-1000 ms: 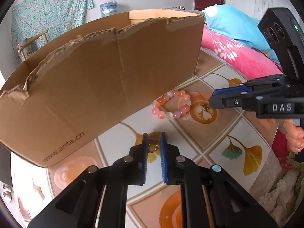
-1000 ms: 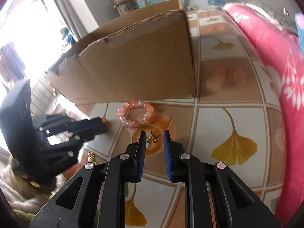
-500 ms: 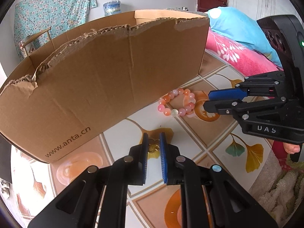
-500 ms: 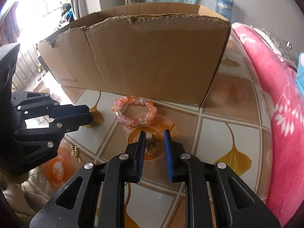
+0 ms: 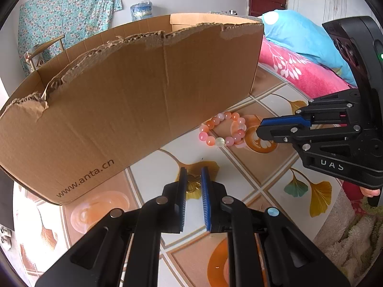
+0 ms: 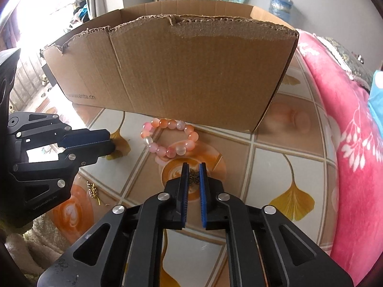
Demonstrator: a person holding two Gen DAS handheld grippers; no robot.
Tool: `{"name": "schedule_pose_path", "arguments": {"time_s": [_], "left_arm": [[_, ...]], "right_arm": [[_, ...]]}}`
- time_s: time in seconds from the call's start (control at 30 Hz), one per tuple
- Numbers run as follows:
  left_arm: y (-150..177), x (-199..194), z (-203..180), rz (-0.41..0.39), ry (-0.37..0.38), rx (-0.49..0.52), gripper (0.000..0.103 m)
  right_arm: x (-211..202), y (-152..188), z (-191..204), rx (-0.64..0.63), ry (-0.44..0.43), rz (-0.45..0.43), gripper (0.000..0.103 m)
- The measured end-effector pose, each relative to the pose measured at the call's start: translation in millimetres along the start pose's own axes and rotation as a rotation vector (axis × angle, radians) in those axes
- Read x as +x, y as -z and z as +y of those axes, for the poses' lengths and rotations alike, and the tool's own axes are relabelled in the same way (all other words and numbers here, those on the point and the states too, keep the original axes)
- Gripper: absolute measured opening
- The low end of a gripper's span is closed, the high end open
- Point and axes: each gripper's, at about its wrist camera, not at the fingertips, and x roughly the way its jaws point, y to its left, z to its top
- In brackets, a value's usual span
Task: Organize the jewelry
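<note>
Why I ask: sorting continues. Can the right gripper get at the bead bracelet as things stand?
Probably not yet: the right gripper, just closing, pinches a small bronze charm. The bead bracelet lies unobstructed just ahead, before the cardboard box.

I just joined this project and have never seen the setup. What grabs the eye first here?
A big torn cardboard box stands across the back of the tiled table. Before it lies a pink bead bracelet, and nearer, the right gripper is pinching a small bronze butterfly charm.

Box (image 5: 134,100) interior hidden.
</note>
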Motion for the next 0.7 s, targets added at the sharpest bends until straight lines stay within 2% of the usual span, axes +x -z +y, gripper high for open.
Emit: {"name": "schedule_pose_path", "arguments": {"time_s": [0.5, 0.7], "left_arm": [[1, -1, 1, -0.009, 0.001, 0.000, 0.012], [0, -3, 2, -0.016, 0.003, -0.003, 0.007]], "right_arm": [[-7, -2, -20, 0.048, -0.041, -0.027, 0.004], [-17, 0, -32, 0.062, -0.048, -0.040, 0.004]]}}
